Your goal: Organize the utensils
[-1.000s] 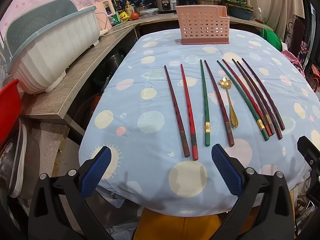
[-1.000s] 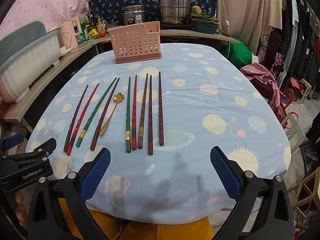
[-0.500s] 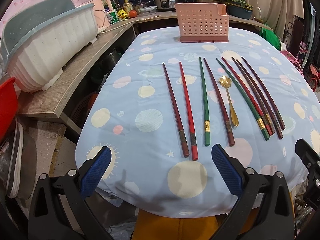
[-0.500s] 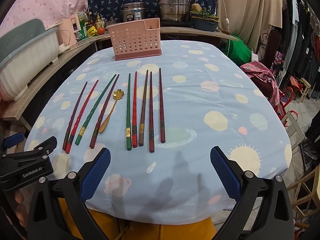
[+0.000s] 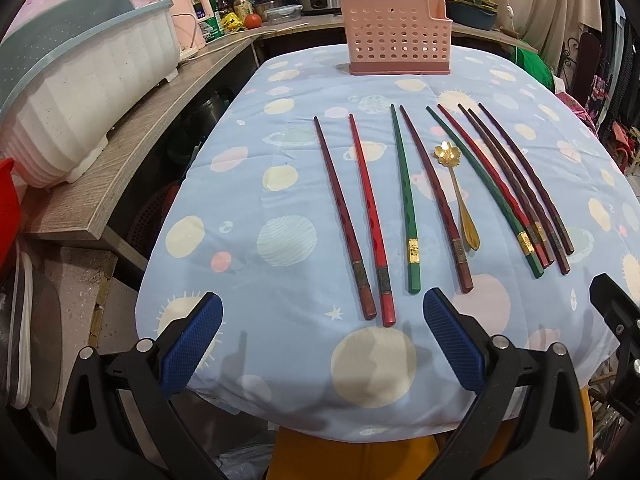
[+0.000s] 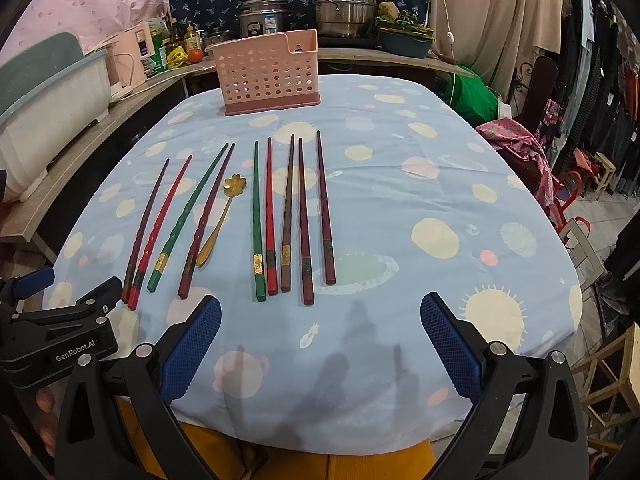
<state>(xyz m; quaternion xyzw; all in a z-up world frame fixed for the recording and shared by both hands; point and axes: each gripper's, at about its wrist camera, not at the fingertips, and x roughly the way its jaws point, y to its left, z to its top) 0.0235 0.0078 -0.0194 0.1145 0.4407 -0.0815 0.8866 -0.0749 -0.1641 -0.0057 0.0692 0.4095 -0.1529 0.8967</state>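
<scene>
— Since a second ago, what is different?

— Both my grippers have come a little forward and lower over the near edge of the table (image 5: 248, 92). The chopsticks and the spoon (image 5: 460, 192) have not moved at all. They appear a bit closer to me now.

— How do your jaws stand?

— My left gripper (image 5: 318, 342) is spread wide and holds nothing. My right gripper (image 6: 320, 338) is the same, wide apart and empty.

— Where are the utensils?

— They lie flat on the blue cloth, in front of both grippers. Their long axes run away from me, toward the pink basket (image 5: 396, 36) at the far end. The thick ends point at me. The basket stands upright, well apart from the tips.

— Which hand is nearer to what?

— The red chopstick (image 5: 370, 220) and its dark neighbour (image 5: 344, 216) end just beyond my left jaws, between the two fingers. The green chopstick (image 6: 258, 224) and the four beside it end just ahead of my right jaws, slightly to the left of their middle.

— So what does the next move depend on?

— I think on the axis. My jaws close sideways, across the sticks, so I can go straight forward and down to pinch a thick end.
</scene>
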